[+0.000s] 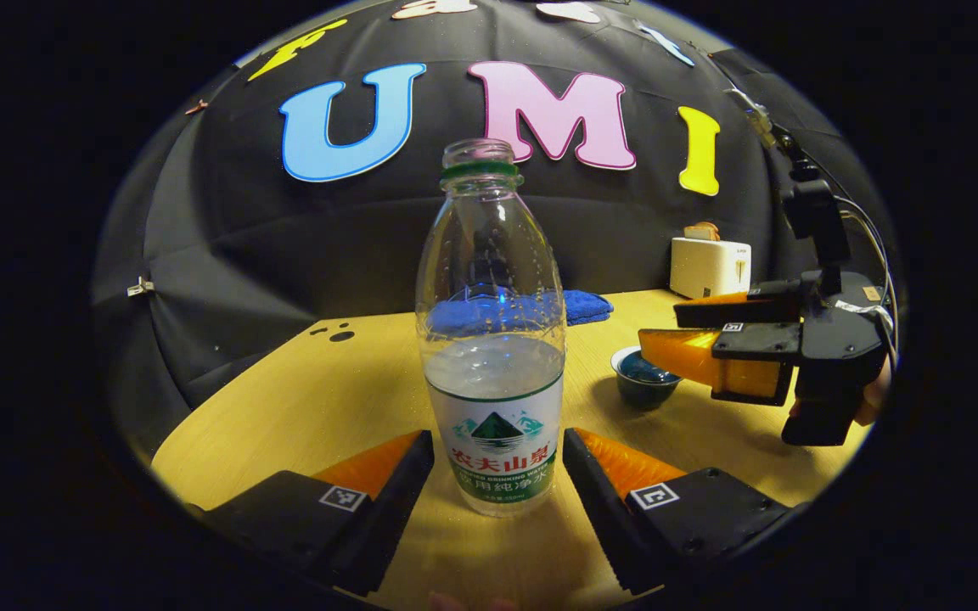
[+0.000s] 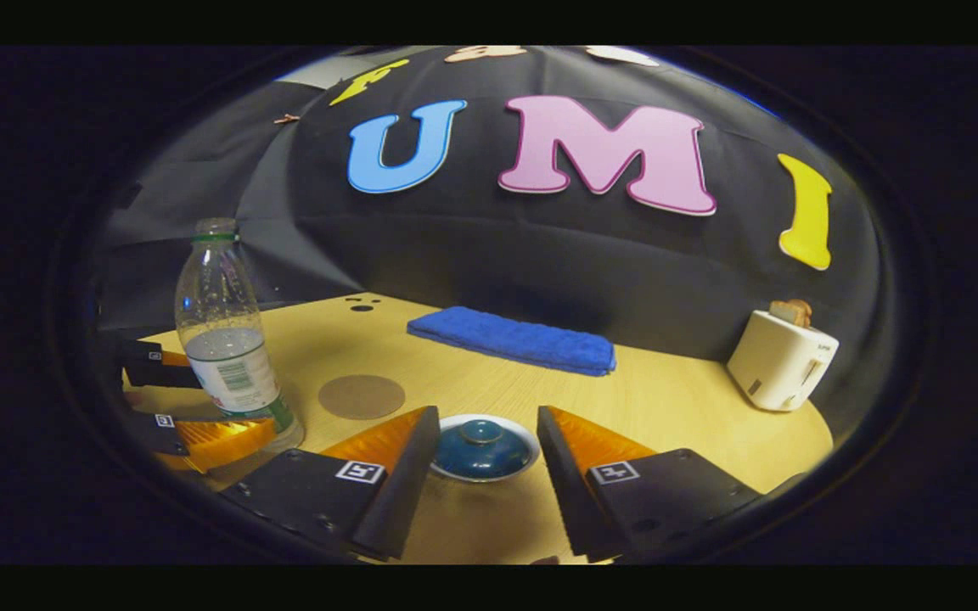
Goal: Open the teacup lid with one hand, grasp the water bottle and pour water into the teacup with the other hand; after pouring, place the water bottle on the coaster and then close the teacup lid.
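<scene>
The opening step is in hand: the lid (image 2: 481, 448) is seated on the teacup (image 1: 643, 380), framed by the right gripper (image 2: 486, 462) with jaws wide. The water bottle (image 1: 493, 356), uncapped and upright on the table (image 1: 302, 399), is bracketed by the left gripper (image 1: 497, 484), likewise spread and not pressing. Next, the lid's knob must be pinched and lifted clear.

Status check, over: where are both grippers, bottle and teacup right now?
Left hand-held gripper open, straddling upright water bottle. Right hand-held gripper open, at lidded teacup. Coaster bare, nothing blocking.
</scene>
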{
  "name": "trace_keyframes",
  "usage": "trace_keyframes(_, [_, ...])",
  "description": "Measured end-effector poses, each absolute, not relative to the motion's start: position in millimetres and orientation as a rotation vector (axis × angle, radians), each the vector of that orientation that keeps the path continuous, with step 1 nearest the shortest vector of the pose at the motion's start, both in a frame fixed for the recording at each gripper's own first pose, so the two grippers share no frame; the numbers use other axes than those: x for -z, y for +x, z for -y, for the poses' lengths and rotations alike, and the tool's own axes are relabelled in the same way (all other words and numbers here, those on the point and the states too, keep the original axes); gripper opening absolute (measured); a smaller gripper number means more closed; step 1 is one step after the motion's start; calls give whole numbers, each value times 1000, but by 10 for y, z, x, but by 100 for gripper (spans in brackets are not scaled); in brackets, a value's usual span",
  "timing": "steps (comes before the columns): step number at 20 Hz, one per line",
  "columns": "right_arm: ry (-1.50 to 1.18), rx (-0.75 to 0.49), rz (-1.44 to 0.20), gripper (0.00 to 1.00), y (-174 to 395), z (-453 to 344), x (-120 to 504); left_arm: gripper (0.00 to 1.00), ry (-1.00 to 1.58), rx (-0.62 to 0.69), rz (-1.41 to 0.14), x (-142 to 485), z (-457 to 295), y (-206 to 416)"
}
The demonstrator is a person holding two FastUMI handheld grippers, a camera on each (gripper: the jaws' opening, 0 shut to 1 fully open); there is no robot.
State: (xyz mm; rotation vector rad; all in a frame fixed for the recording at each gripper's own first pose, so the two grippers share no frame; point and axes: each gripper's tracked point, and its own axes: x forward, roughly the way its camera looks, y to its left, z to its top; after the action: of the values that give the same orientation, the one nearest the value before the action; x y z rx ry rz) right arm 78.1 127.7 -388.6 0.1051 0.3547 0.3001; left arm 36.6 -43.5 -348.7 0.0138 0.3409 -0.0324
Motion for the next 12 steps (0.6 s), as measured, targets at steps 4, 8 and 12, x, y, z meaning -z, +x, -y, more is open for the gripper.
trace_keyframes(4, [154, -318, -384, 67, 773, -1383, 3922, 96, 29, 43, -337, 3483, 481, 385])
trace_keyframes(8, [194, -311, -380, 47, 839, -1376, 3893, 96, 27, 41, -336, 3474, 497, 415])
trace_keyframes(12, [211, -318, -383, 29, 820, -1382, 3888, 96, 26, 40, -337, 3476, 496, 443])
